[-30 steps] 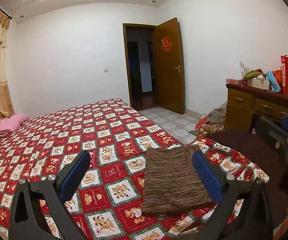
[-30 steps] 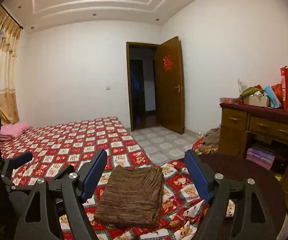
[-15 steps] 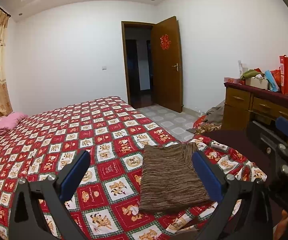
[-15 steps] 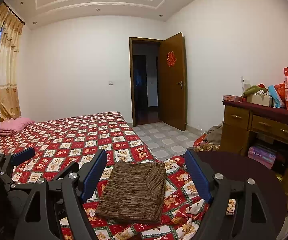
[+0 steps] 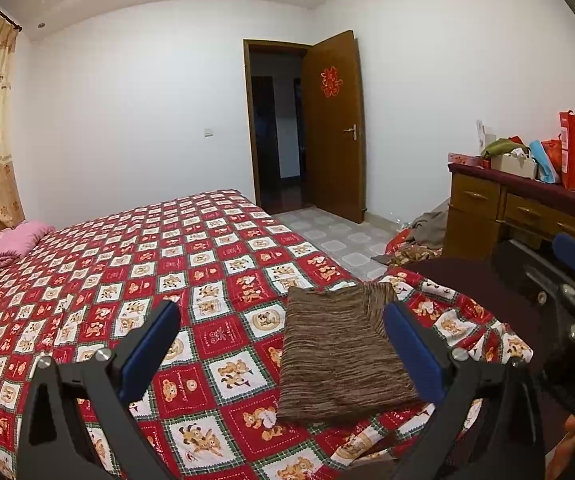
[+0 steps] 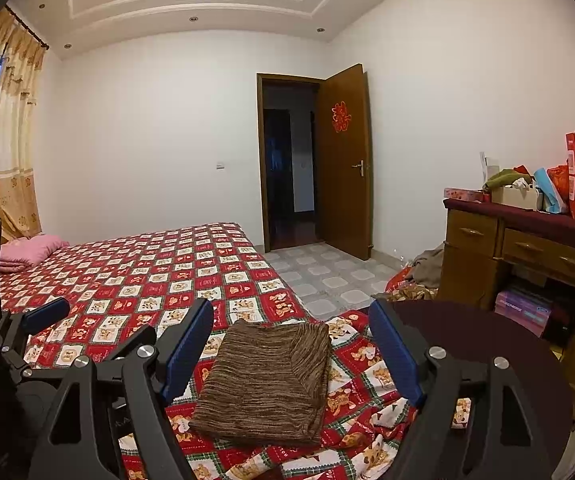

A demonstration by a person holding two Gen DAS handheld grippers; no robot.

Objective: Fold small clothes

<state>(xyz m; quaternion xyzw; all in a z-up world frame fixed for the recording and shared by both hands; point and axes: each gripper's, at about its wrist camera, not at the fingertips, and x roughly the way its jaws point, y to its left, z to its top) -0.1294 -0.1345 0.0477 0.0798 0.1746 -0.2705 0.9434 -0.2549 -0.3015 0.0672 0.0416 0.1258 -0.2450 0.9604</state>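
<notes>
brown garment (image 6: 265, 380): already folded into a neat rectangle; it lies flat on the bed (image 6: 135, 280), near the corner closest to the two grippers, on the red quilt with bear squares.

long axis: it runs away from the grippers, toward the far wall, a little slanted; one short edge faces them.

right gripper (image 6: 291, 354): jaws wide apart and empty. The garment shows between its blue pads and below them; the gripper hangs above the cloth and I see no contact.

left gripper (image 5: 281, 350): also wide apart, holding nothing. The garment lies toward its right pad, not in the middle, so this gripper stands more to the left of the cloth.

nearer hand: I judge the right one, because the garment is centred in front of it. The left one would have to go sideways first.

next move: my guess is that the fold is finished and there is nothing left to pinch here, unless the piece must be put aside.

right view only: the left gripper as a dark shape at the left edge; the folded flap on the garment's right half; pink boxes under the dresser (image 6: 519, 240).

left view only: the right gripper (image 5: 567, 280) at the right edge; more of the quilt to the left, and the garment's near edge against it.

farther out: pink pillow (image 5: 11, 242) at the head of the bed, open door (image 5: 333, 124), dark round tabletop (image 6: 487, 352) beside the bed corner.
</notes>
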